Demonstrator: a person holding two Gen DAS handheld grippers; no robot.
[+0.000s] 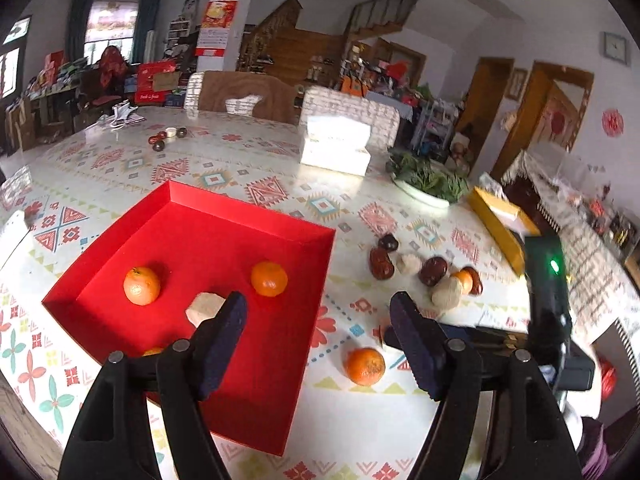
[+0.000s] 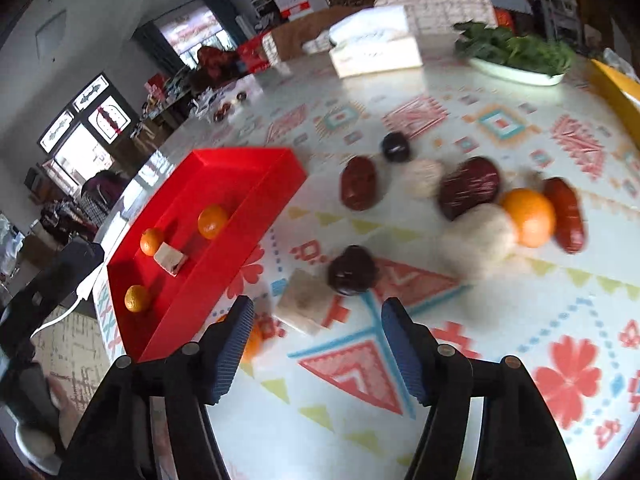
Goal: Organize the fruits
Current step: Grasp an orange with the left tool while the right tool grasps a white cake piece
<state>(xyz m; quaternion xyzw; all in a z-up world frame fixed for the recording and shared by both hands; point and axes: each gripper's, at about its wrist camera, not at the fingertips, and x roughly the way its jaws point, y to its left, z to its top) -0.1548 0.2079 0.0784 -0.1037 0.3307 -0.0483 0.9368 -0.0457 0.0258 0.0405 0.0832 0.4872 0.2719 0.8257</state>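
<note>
A wide table (image 1: 248,160) wears a glossy cloth printed with red, teal and yellow geometric motifs and flowers. Beyond it lies a cluttered living room: a wooden staircase, curtained windows, wooden doors, a wall clock (image 1: 615,47) and stacked gift boxes. A red hanging calendar (image 1: 214,28) on the pillar carries print too small to read; a red carton (image 1: 154,80) at the far left shows white lettering that cannot be made out.

The red tray (image 1: 192,240) sits near the left, holding mandarins (image 1: 141,285) and a pale cube (image 1: 204,308); a third mandarin is largely hidden behind the left gripper (image 1: 318,316), whose jaws stand apart and empty over the tray's right edge. One loose mandarin (image 1: 365,365) lies just right of the tray. Farther right, dark red dates (image 1: 433,270), pale lumps and another mandarin cluster together, blurred in the right wrist view. The right gripper (image 2: 318,322) is spread with nothing between its pads, hovering near a beige cube (image 2: 305,304) and a dark fruit (image 2: 353,270). A white tissue box (image 1: 336,146), a dish of greens (image 1: 430,182) and a yellow box (image 1: 500,220) stand farther off.
</note>
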